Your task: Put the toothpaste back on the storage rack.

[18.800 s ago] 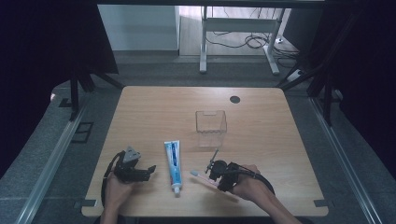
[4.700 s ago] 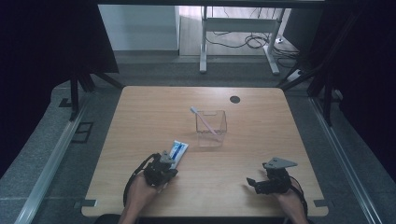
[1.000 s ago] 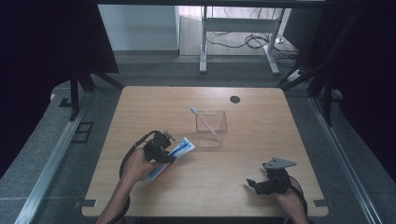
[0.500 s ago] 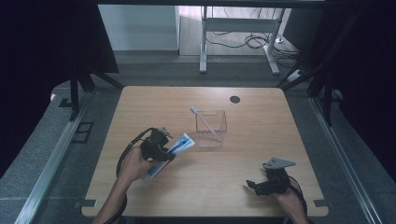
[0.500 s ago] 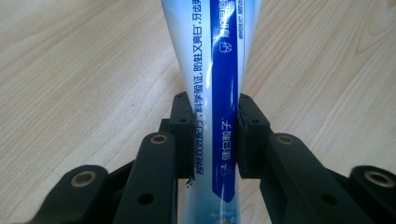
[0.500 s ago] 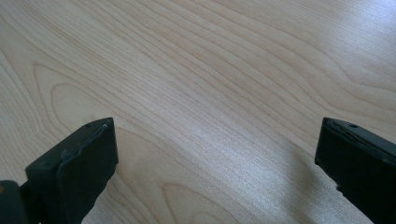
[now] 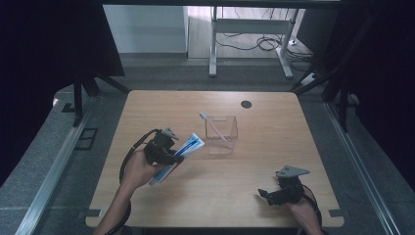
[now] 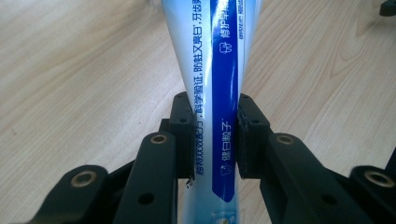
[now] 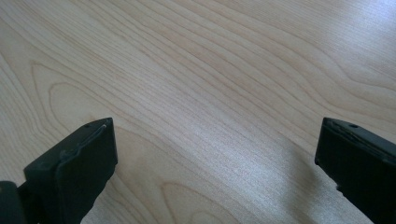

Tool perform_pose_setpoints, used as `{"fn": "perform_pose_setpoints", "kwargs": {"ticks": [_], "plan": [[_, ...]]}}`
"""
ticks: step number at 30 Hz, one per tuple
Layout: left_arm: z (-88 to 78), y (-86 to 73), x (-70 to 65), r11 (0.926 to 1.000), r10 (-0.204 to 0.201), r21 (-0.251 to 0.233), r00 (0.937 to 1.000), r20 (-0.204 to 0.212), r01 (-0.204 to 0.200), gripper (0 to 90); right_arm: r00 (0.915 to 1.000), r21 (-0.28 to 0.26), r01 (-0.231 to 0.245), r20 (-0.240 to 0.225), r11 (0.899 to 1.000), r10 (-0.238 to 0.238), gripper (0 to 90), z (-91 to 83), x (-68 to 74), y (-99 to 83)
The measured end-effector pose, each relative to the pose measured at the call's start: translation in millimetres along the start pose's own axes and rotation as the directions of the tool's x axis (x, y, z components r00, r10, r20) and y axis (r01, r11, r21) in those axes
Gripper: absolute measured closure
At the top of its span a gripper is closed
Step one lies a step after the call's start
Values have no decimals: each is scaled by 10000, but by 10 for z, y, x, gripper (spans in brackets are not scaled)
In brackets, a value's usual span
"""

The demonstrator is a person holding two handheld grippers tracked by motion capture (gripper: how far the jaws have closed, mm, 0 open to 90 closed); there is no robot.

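Left gripper view | left gripper clamps toothpaste tube, Chinese print | right gripper wide

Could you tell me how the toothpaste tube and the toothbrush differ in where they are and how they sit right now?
The toothpaste tube is clamped in the left tongs above the table; the toothbrush stands free in the clear container. The tube is broad, white and blue with printing; the toothbrush is a thin pale stick. The tube points its end toward the container, while the toothbrush leans inside it.
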State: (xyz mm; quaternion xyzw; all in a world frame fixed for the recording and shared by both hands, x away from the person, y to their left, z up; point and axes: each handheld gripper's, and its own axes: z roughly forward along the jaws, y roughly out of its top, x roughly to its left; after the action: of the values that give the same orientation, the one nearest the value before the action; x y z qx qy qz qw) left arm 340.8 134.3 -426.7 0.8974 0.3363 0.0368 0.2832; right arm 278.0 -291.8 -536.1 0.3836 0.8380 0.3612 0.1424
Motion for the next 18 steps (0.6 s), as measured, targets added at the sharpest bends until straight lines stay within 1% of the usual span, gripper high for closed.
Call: {"fn": "perform_pose_setpoints", "kwargs": {"ticks": [7, 10, 18], "plan": [[-72, 98, -19, 9992, 74, -381, 9999, -81, -77, 724, 10000, -37, -23, 14, 10000, 23, 0, -4, -8, -1], [-92, 136, -31, 9987, 124, -489, 9999, -70, -127, 724, 10000, -50, -9, 7, 10000, 9, 0, -3, -9, -1], [-144, 229, -55, 9972, 262, -697, 9995, -199, -276, 724, 10000, -20, -5, -5, 10000, 5, 0, 0, -6, -1]]}}
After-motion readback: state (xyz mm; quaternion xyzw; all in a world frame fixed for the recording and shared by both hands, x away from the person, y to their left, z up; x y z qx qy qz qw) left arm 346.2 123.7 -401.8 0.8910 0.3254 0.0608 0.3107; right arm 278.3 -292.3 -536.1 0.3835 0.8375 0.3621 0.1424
